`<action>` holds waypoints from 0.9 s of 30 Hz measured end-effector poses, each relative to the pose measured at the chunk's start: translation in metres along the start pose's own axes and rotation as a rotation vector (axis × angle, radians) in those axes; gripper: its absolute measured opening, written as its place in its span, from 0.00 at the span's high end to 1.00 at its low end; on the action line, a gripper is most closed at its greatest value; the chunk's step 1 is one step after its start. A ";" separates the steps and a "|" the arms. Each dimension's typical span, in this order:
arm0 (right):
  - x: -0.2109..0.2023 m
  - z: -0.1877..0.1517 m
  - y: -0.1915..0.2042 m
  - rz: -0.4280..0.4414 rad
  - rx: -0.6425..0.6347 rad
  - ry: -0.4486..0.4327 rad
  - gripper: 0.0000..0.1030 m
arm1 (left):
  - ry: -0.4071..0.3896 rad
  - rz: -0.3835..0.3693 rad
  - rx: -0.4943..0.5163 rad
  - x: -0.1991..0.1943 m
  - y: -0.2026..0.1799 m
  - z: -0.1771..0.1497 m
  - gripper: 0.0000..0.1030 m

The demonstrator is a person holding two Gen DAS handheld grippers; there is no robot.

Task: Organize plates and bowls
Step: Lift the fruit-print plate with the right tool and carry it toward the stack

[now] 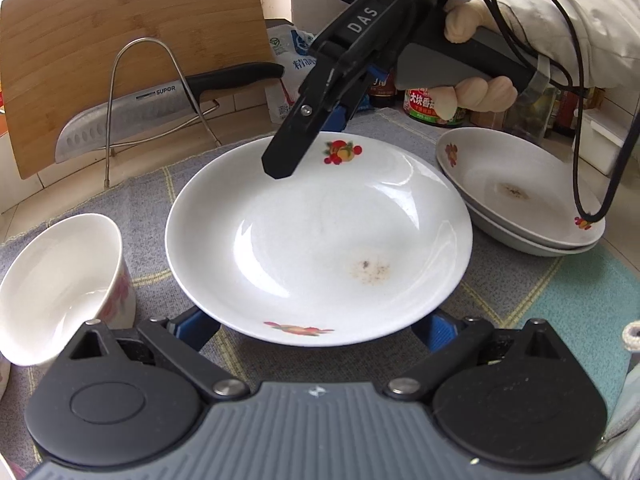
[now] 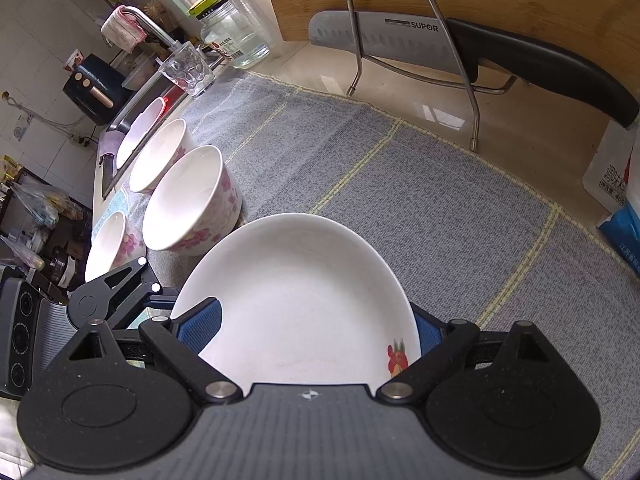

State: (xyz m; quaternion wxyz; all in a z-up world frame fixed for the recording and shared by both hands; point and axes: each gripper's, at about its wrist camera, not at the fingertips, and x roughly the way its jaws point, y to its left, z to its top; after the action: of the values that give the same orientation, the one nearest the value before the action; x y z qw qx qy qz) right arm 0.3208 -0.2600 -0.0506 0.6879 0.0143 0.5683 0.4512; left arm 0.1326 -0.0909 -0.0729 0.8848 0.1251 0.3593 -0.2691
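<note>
Plate [image 1: 320, 232] spans both claws: left claw [image 1: 320, 330] and right claw [image 2: 316, 330] straddle opposite rims, gaping wide; whether the pads clamp is unclear. Stacked plates [image 1: 520, 196] lie near.

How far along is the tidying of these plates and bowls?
Done: two plates already sit stacked on the right. In hand: the left tongs and right tongs flank a third flowered plate at opposite rims. The right ones seem to press it; the left grip is unclear. Left: that plate likely joins the stack, and the flowered bowls stand apart, unstacked.
</note>
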 end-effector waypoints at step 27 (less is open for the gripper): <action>-0.066 -0.075 0.037 -0.117 0.105 -0.135 0.05 | -0.024 -0.157 0.154 -0.038 -0.042 0.017 0.03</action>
State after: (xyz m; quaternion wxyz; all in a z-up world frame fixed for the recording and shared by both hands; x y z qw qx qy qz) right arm 0.2424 -0.3178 -0.0067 0.7483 0.0476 0.5433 0.3777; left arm 0.0958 -0.1174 -0.0351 0.8530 0.1611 0.3355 -0.3659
